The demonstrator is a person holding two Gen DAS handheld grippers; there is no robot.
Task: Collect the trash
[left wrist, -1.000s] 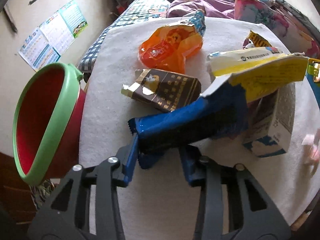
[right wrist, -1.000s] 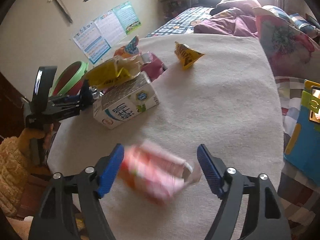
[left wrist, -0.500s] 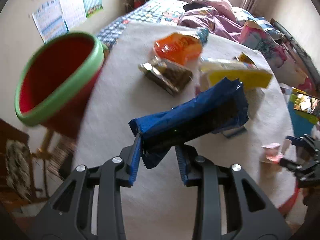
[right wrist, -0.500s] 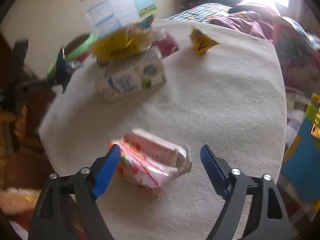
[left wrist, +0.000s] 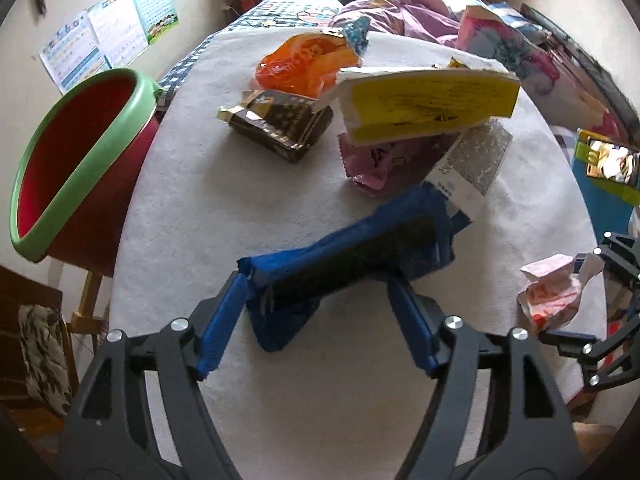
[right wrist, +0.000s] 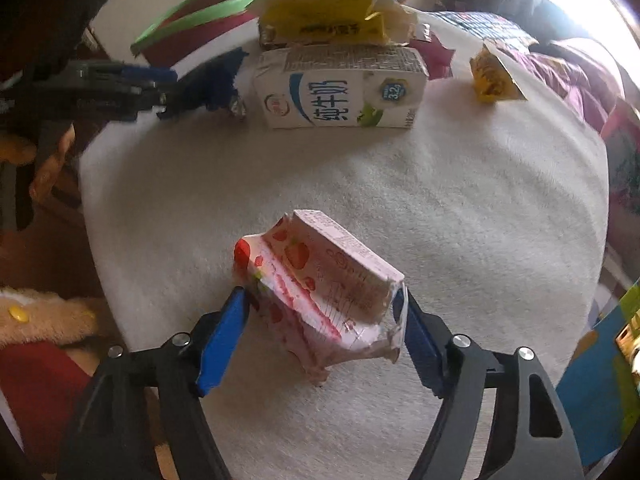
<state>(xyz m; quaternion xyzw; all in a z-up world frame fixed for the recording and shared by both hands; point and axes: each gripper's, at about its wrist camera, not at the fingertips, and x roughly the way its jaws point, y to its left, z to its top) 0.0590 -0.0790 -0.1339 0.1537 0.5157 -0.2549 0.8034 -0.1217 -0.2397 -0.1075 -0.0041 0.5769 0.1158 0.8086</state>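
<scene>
In the left wrist view, the left gripper [left wrist: 316, 300] has its fingers spread around a blue wrapper [left wrist: 352, 252] on the table [left wrist: 192, 208], whose near end hides between them; the bin [left wrist: 80, 160] stands left. In the right wrist view, the right gripper [right wrist: 322, 312] is spread around a crushed pink carton [right wrist: 320, 284]; contact is unclear.

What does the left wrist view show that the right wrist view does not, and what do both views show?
Only the left wrist view shows the orange plastic snack bag, the dark brown foil packet and the red inside of the bucket.

Only the right wrist view shows the printed front of the white milk carton and the person's hand on the left gripper.

Both show the green-rimmed red bucket, the blue wrapper between the left gripper fingers, and the crushed pink strawberry carton between the right gripper fingers.
</scene>
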